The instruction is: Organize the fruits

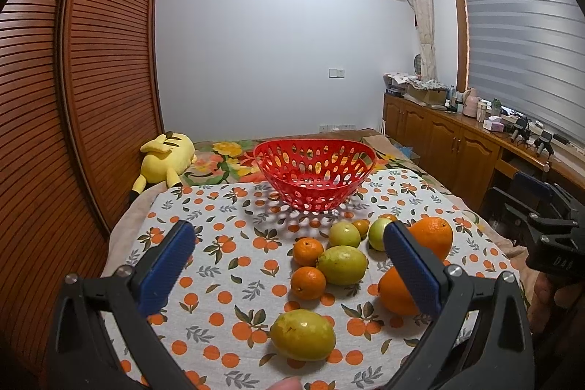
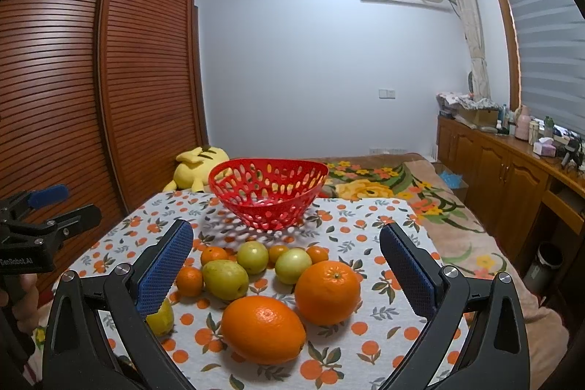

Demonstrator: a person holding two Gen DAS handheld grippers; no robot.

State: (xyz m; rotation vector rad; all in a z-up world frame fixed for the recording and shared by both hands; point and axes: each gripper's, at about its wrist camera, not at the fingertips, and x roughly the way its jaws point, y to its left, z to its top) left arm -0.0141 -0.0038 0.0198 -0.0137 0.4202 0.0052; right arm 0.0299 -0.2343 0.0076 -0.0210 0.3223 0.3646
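Note:
An empty red perforated basket [image 1: 314,170] [image 2: 268,192] stands at the far side of an orange-print cloth [image 1: 234,265]. In front of it lie two big oranges [image 2: 327,291] [image 2: 263,329], several small oranges [image 1: 308,282] and several yellow-green fruits [image 1: 343,265] [image 1: 302,334] [image 2: 225,279]. My left gripper [image 1: 289,256] is open and empty, above the cloth to the left of the fruit. My right gripper [image 2: 287,264] is open and empty, hovering over the fruit pile, the big oranges between its fingers.
The cloth covers a bed with a floral blanket [image 2: 395,185]. A yellow plush toy [image 1: 166,158] lies by the wooden wardrobe [image 1: 73,97] on the left. A wooden cabinet [image 2: 504,178] with clutter runs along the right under the window.

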